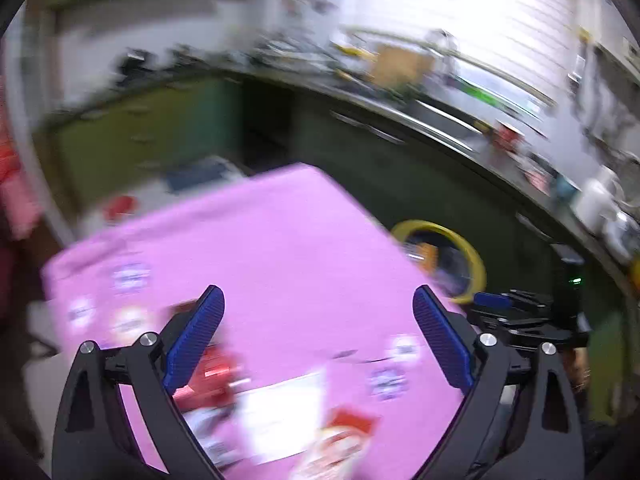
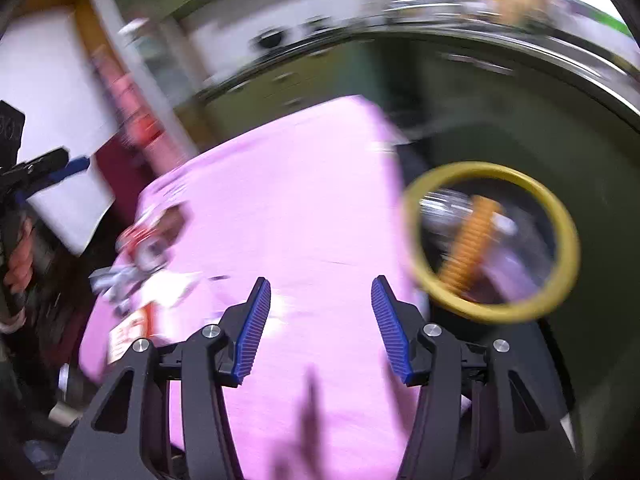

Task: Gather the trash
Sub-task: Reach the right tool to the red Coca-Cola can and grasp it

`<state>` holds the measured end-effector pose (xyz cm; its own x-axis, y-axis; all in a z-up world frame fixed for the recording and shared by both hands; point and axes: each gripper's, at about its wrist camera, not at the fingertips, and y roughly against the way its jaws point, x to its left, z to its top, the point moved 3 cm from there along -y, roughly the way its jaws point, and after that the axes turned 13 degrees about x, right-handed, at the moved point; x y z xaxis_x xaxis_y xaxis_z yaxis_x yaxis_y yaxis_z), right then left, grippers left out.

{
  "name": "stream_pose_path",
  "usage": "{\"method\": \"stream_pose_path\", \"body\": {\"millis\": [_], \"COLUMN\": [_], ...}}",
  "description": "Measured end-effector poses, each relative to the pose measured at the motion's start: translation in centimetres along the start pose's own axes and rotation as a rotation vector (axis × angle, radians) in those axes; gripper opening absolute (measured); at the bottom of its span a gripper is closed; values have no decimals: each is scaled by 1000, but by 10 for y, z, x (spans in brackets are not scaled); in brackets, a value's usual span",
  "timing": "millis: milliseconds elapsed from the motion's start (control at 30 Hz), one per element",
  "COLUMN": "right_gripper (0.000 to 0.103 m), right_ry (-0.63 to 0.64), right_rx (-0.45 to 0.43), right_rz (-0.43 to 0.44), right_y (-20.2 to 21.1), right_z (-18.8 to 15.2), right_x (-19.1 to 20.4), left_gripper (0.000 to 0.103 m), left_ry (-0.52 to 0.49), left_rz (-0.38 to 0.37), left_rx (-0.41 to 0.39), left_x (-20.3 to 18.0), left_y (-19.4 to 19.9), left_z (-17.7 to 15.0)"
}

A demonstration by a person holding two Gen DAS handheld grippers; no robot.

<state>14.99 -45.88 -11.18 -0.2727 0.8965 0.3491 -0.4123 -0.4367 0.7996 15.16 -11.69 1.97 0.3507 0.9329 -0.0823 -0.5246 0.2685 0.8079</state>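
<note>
**Hovering over a pink table strewn with wrappers**

Hovering above the pink tablecloth (image 1: 288,248), both grippers, fingers apart and gripping nothing. Left gripper (image 1: 318,320) spread wide, blue ribbed pads (image 1: 196,336) framing the litter below. Right gripper (image 2: 320,312) likewise spread, over bare pink cloth, also seen at the left view's right edge, just beside the table.

Blurred by motion, all of it. Lying on the cloth near the left gripper's own edge: a crumpled red wrapper (image 1: 208,380) just under the left-hand pad, a flat white paper (image 1: 284,416) beside it, and a red-and-white packet (image 1: 340,440) touching the paper's lower corner. Print on each too smeared to read. Seen again from the right wrist as a loose cluster along the cloth's left side: red wrapper (image 2: 148,236), a silvery crumpled scrap (image 2: 116,280), white paper (image 2: 168,284).

Standing off the table's far right corner, against dark green cabinets (image 1: 400,184): a yellow-rimmed bin (image 2: 568,248), mouth facing both cameras. Inside, an orange ribbed piece (image 2: 472,240) lying slantwise, something clear and shiny (image 2: 444,204) beside it; the rest too blurred to tell.
</note>
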Motion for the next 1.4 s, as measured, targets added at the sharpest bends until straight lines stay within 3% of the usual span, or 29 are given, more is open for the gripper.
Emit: {"method": "stream_pose_path", "body": {"millis": [100, 267, 367, 533, 700, 867, 1200, 1400], "right_gripper": [53, 54, 70, 73, 73, 73, 73, 73], "right_ry": [187, 510, 729, 954, 1009, 1039, 1076, 1111], "right_rx": [61, 180, 276, 461, 602, 663, 714, 686], "right_rz": [92, 236, 295, 236, 181, 165, 124, 81], "right_y": [-24, -67, -98, -161, -210, -231, -246, -248], "right_z": [29, 80, 98, 117, 124, 120, 110, 105], "right_x": [58, 162, 223, 283, 291, 289, 297, 302], "left_gripper": [95, 95, 95, 95, 95, 95, 95, 95], "left_ry": [85, 222, 292, 342, 330, 334, 366, 366], "left_rz": [76, 99, 90, 88, 77, 68, 49, 48], "left_rx": [-61, -97, -94, -70, -42, -35, -22, -11], "left_x": [33, 75, 93, 112, 115, 118, 130, 130], "left_y": [32, 56, 59, 57, 47, 40, 35, 32], "left_z": [-27, -67, -83, -101, -108, -110, -118, -119]}}
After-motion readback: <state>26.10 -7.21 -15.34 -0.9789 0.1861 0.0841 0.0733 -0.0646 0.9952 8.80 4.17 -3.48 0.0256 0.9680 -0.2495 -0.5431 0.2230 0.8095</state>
